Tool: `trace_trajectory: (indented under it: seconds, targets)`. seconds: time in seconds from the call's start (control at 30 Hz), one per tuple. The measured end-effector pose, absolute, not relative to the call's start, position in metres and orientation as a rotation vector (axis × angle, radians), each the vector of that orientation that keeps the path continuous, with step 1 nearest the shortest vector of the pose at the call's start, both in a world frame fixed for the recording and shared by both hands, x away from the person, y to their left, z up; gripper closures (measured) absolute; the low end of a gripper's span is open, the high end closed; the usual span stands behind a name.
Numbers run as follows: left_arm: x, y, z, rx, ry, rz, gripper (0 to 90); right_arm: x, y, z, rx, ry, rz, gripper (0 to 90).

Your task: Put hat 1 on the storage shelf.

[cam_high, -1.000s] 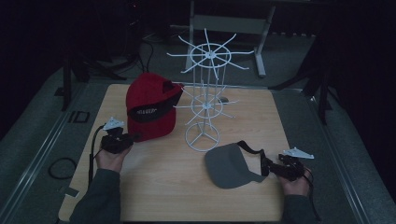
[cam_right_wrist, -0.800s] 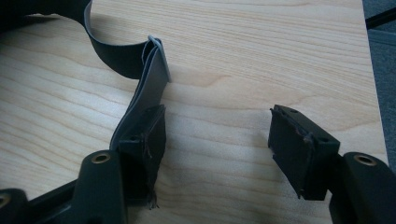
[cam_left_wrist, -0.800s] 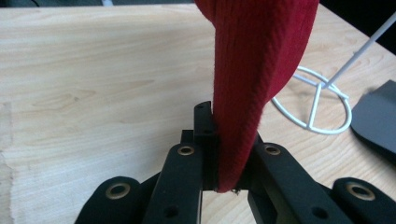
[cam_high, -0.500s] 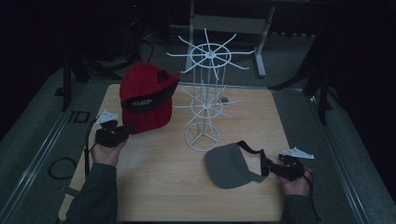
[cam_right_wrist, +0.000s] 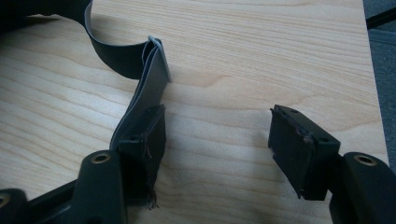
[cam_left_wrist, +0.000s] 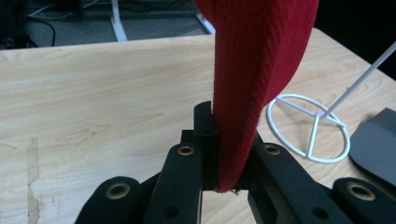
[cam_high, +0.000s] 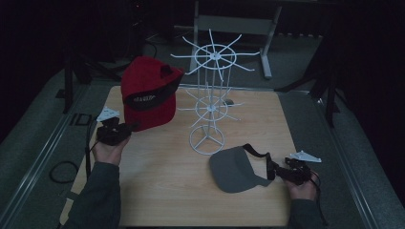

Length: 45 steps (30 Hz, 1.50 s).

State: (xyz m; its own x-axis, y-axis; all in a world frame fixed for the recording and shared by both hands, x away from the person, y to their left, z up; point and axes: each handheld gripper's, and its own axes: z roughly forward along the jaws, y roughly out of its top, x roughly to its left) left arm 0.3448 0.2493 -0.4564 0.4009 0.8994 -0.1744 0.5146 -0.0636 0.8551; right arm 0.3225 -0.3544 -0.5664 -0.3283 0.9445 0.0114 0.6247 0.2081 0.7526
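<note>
The left gripper (cam_left_wrist: 219, 154) is clamped on the edge of a red cap (cam_high: 148, 93), holding it raised above the bench (cam_high: 157, 191) at far left, beside a white wire rack (cam_high: 210, 95). The right gripper (cam_right_wrist: 219, 154) stands apart at near right, one jaw touching the strap (cam_right_wrist: 140, 70) of a grey cap (cam_high: 236, 169) lying on the bench.

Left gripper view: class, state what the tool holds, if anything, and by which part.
The left tool is shut on the red fabric cap, pinching its lower edge.

Wooden table (cam_high: 157, 191), light grain; grey metal stand (cam_high: 234, 24) on the floor beyond its far edge.
</note>
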Motion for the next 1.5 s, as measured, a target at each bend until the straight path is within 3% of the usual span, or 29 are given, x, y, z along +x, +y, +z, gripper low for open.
trace_trajectory:
  seconds: [1.5]
  targets:
    - [0.355,0.248,-0.396,1.631,1.176,0.594,86.0,0.323,-0.355,-0.566,1.453,2.034,0.937,36.2]
